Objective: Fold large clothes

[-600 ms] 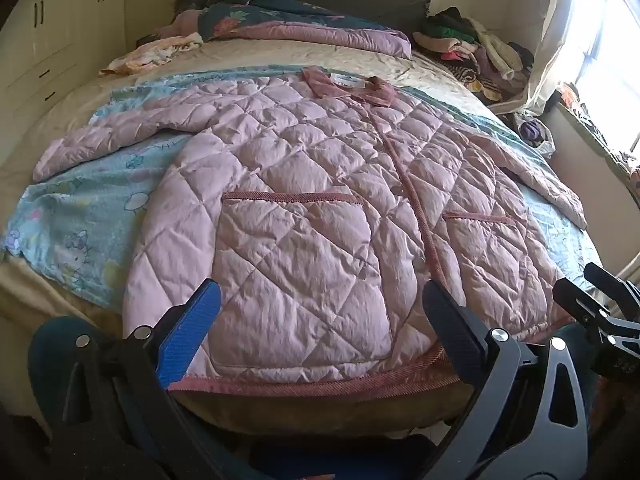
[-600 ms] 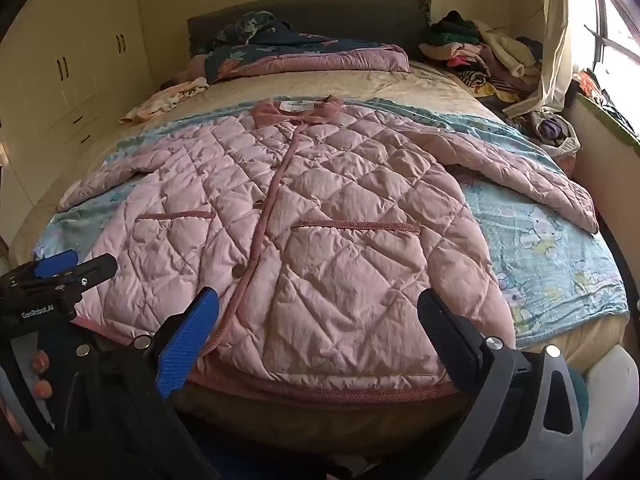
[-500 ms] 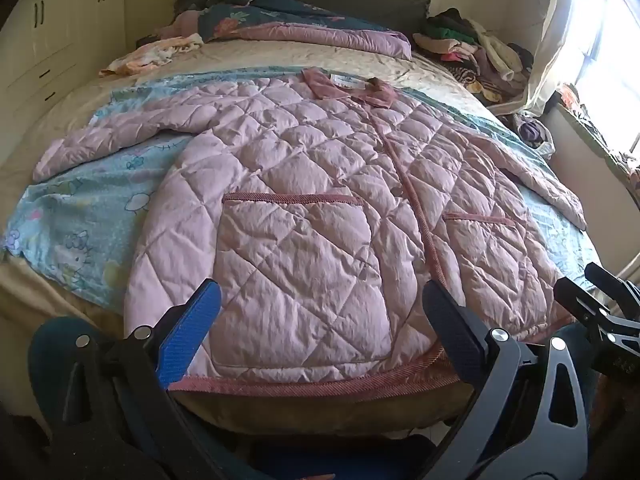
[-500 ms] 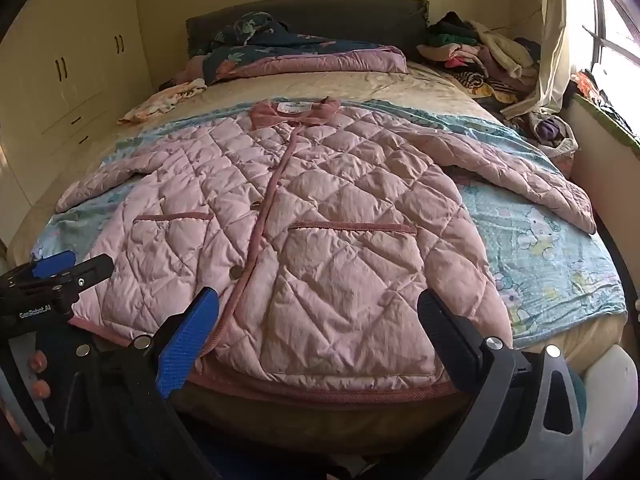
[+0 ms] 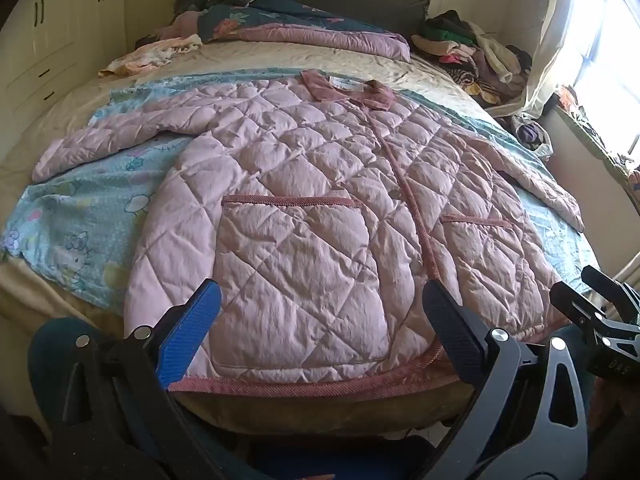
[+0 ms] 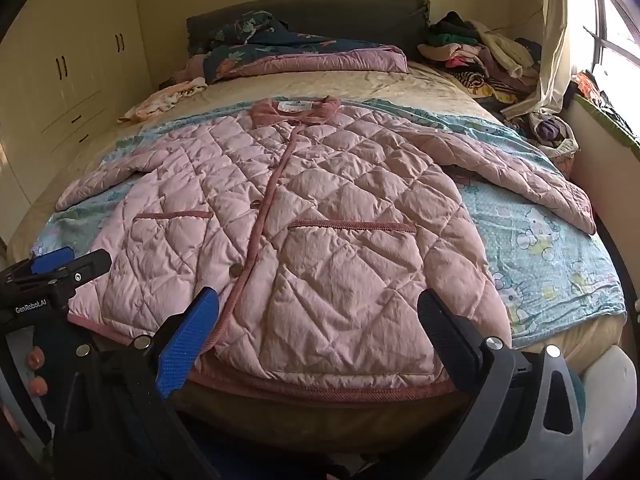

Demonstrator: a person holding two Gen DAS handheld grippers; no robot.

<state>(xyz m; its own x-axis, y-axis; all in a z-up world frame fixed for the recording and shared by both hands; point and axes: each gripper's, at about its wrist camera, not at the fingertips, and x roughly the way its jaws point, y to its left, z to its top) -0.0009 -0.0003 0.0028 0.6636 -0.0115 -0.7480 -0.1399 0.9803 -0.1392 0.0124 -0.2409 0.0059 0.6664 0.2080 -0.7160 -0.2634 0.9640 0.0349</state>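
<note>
A large pink quilted jacket [image 5: 320, 208] lies flat and buttoned on the bed, front up, collar at the far end, both sleeves spread out; it also shows in the right wrist view [image 6: 304, 232]. Its hem runs along the near bed edge. My left gripper [image 5: 320, 320] is open and empty, just short of the hem over the jacket's left half. My right gripper [image 6: 318, 320] is open and empty, just short of the hem over the right half. Each gripper shows at the edge of the other's view.
A light blue cartoon sheet [image 5: 80, 216] lies under the jacket on the bed [image 6: 360, 84]. A folded dark floral quilt [image 5: 288, 20] and small clothes lie by the headboard. A clothes pile [image 6: 480, 52] sits at the far right by the window. Wardrobes [image 6: 68, 72] stand on the left.
Both grippers have shifted very slightly; the jacket lies as before and both stay open.
</note>
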